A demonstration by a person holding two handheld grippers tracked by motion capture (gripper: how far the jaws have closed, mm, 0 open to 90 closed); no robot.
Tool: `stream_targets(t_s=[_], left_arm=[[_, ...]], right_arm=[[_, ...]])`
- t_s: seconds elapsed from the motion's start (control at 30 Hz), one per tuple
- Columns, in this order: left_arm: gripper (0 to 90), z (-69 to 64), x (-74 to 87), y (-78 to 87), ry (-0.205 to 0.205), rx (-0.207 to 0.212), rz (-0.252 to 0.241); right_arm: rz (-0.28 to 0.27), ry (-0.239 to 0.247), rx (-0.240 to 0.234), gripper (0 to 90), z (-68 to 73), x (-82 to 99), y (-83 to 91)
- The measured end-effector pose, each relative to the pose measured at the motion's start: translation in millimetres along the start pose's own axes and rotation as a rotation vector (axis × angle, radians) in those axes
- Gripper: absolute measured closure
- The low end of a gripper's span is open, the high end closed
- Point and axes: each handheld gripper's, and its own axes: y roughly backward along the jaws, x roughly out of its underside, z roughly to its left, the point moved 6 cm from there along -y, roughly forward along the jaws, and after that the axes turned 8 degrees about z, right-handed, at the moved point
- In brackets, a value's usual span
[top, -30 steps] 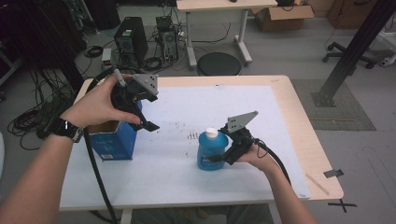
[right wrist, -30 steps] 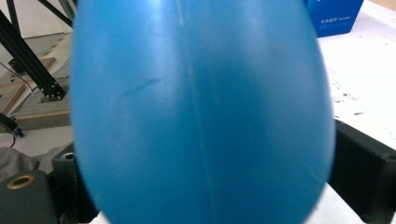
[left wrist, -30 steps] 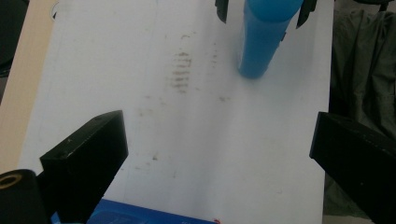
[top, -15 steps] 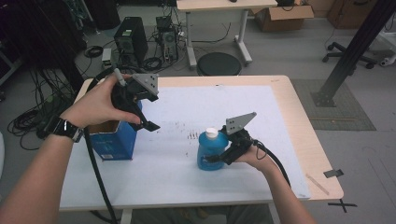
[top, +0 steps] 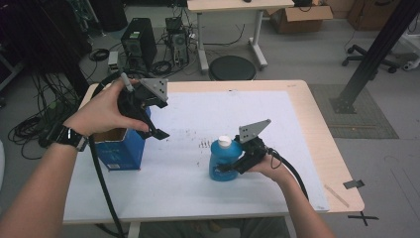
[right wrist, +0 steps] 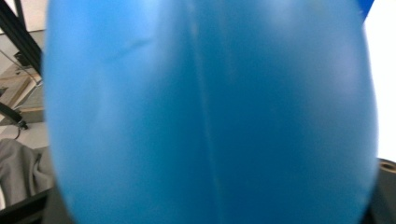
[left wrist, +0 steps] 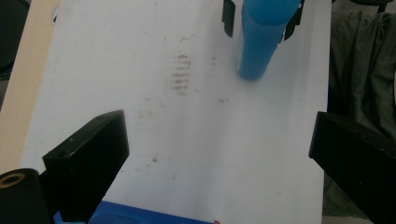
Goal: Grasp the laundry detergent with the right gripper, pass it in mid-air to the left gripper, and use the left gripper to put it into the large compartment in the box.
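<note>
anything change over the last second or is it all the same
Nothing visibly changed. The right gripper stays clamped on the blue bottle, which stands upright on the white sheet; the left gripper still hangs open beside the open blue box.

One blue bottle (top: 224,161), one blue box (top: 120,148), two grippers, and one white sheet (top: 223,116) on one table (top: 317,134).
</note>
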Motion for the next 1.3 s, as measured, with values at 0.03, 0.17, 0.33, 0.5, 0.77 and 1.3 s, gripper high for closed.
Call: stream_targets(t_s=[0.03,0.17,0.33,0.5,0.77,1.3], left_arm=[[5.5,0.0,0.0,0.1,0.0,0.0,0.0],[5.5,0.0,0.2,0.0,-0.001,0.0,0.001],[5.5,-0.3,-0.2,0.2,0.0,-0.001,-0.003],[5.5,-0.7,-0.4,-0.1,0.0,-0.001,-0.002],[5.5,-1.0,-1.8,-0.1,-0.004,-0.003,-0.002],[5.4,-1.7,-8.1,6.7,-0.012,0.003,-0.004]], right_arm=[[0.0,0.004,-0.007,28.9,0.4,0.4,0.0],[-0.012,0.016,0.015,31.4,0.4,0.8,0.9],[-0.019,0.023,0.008,35.6,1.3,1.6,0.9],[-0.025,0.027,0.003,38.8,2.4,2.1,0.9],[-0.032,0.036,0.023,40.9,4.2,2.3,1.8],[-0.025,0.011,0.025,42.0,-2.3,-23.6,13.1]])
